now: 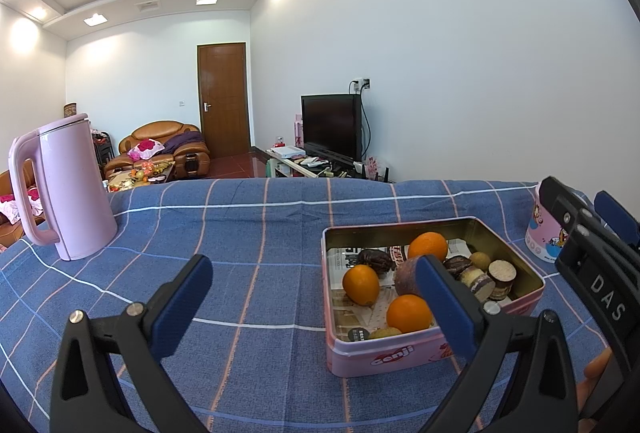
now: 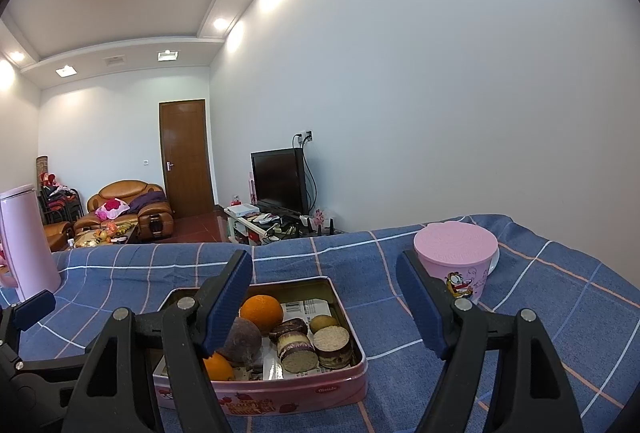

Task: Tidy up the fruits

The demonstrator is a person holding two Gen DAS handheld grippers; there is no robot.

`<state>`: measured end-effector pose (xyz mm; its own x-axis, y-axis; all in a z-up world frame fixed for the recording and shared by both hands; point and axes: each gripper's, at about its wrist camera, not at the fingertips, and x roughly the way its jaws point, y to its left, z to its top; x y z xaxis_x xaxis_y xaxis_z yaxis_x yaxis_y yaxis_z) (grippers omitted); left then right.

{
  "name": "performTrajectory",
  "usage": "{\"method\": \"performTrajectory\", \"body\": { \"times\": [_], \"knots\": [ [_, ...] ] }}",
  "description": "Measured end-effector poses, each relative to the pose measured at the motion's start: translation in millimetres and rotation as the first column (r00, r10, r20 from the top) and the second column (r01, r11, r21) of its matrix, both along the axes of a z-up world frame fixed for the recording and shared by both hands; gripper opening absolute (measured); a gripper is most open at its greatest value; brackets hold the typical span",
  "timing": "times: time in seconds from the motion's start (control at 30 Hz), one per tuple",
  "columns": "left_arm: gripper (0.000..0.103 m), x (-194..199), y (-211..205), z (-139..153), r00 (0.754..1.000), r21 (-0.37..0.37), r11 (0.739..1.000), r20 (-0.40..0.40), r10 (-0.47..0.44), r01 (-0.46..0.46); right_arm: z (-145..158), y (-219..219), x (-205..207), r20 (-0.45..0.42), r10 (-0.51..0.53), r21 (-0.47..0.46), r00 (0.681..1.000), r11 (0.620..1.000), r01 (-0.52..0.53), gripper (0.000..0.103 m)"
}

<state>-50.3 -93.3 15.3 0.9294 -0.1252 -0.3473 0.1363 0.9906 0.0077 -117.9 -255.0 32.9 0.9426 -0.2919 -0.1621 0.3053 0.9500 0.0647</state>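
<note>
Hovering nearest the lens: left gripper, black-framed with blue pads, jaws spread wide, gripping nothing, right pad overlapping the near-left part of the pink rectangular metal tin. Lying inside that open tin: three round oranges, a dull purple-brown round fruit, small yellow-green fruits, dark chocolate-coated pieces and layered round cakes, all sitting on printed paper. Resting on blue checked tablecloth. Standing well apart at far left: tall pink plastic kettle. Hanging over the tin's right side: right gripper, jaws likewise spread, holding nothing. Standing just beyond its right pad: pink cartoon-printed cup with a pink lid, near the tin, not touching.
</note>
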Motion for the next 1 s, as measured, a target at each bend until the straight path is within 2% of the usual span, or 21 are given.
{"method": "performTrajectory", "body": {
  "times": [0.5, 1.0],
  "knots": [
    [0.103, 3.6, 4.8, -2.6, 0.999, 0.0, 1.0, -0.028, 0.029, -0.029, -0.3, -1.8, 0.3, -0.008, -0.01, 0.006, 1.0, 1.0, 0.01, 0.076],
    [0.103, 3.3, 3.6, -2.7, 0.999, -0.005, 1.0, -0.035, 0.007, -0.007, 0.3, -3.2, -0.4, -0.016, -0.04, 0.012, 0.999, 0.999, 0.04, 0.076]
  ]
}}
